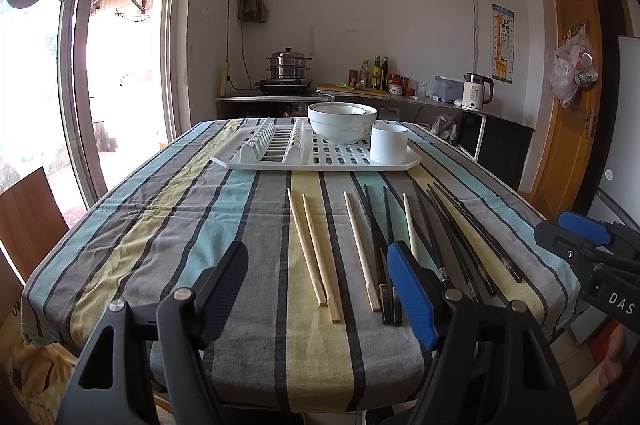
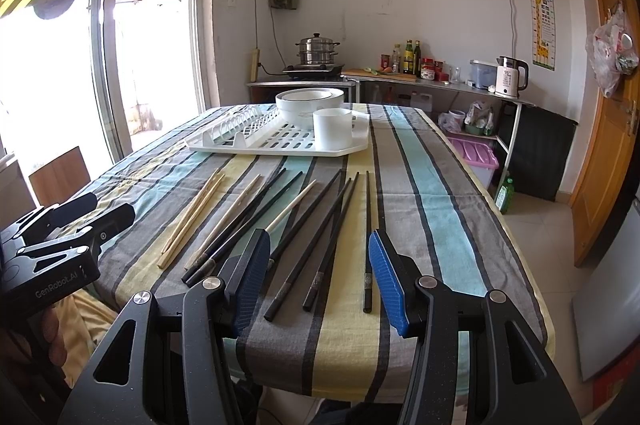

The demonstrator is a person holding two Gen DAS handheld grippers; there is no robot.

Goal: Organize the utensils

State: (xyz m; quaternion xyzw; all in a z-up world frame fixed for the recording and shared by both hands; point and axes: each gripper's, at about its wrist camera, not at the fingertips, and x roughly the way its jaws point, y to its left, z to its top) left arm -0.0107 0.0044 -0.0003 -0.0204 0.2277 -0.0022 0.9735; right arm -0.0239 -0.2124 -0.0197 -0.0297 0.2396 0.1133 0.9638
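Tools first: we hold the left tool [image 1: 320, 289] at the near edge of the counter [image 1: 180, 225], its fingers spread wide apart with nothing between them, and the right tool [image 2: 320, 277] beside it, likewise spread and empty. Each one shows at the edge of the other's view, the right tool [image 1: 580, 237] off to the right, the left tool [image 2: 76, 221] off to the left.

We take the rack [image 1: 316, 149] as our landmark. Nearer to us than the rack, on the striped cloth [image 2: 432, 185], lie the chopsticks, loose and roughly pointing toward it. The pale sticks [image 1: 316, 257] are to the left, two close together, then one alone [image 1: 362, 253]. A black pair [image 1: 384, 257] lies just right of that one, then a white stick [image 1: 411, 229], then more black sticks [image 1: 472, 241] fanned out to the right. From the right wrist we see three black sticks [image 2: 320, 249] between the spread fingers.

On the right half of the rack stand nested bowls [image 1: 342, 121] and, just nearer, a white cup [image 1: 389, 143]. Beyond the rack, against the wall, we see a steamer pot [image 1: 289, 63] and a kettle [image 1: 476, 91].
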